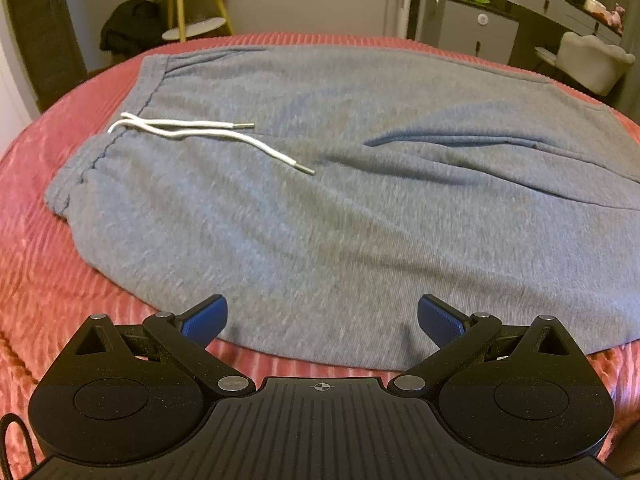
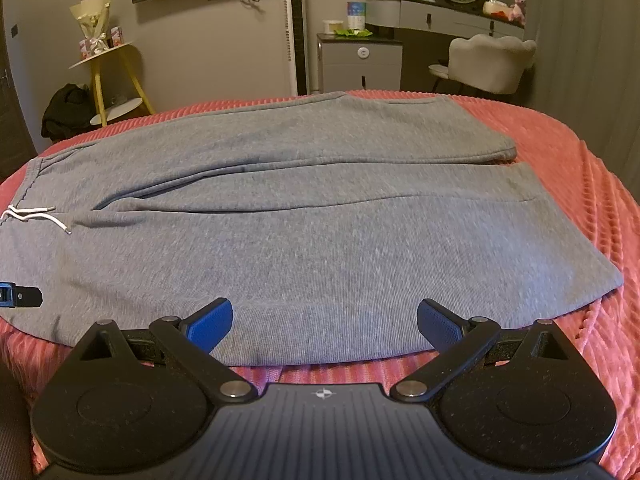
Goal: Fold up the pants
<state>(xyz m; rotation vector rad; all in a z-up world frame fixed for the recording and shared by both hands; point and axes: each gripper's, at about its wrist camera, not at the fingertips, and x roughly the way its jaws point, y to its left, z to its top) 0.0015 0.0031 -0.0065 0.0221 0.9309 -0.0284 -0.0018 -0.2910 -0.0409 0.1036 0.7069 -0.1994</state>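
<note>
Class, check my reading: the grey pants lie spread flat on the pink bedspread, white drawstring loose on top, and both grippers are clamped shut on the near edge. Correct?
Not quite. Both the left gripper and right gripper are open, holding nothing, as each wrist view shows. The pants, bedspread and drawstring are as stated.

A pink ribbed bedspread (image 2: 568,184) covers the bed. Beyond its far edge stand a yellow-legged side table (image 2: 106,80), a grey cabinet (image 2: 360,66), and a pale chair (image 2: 490,64).

Bare red bedspread (image 2: 580,184) rings the pants (image 2: 304,216).
</note>
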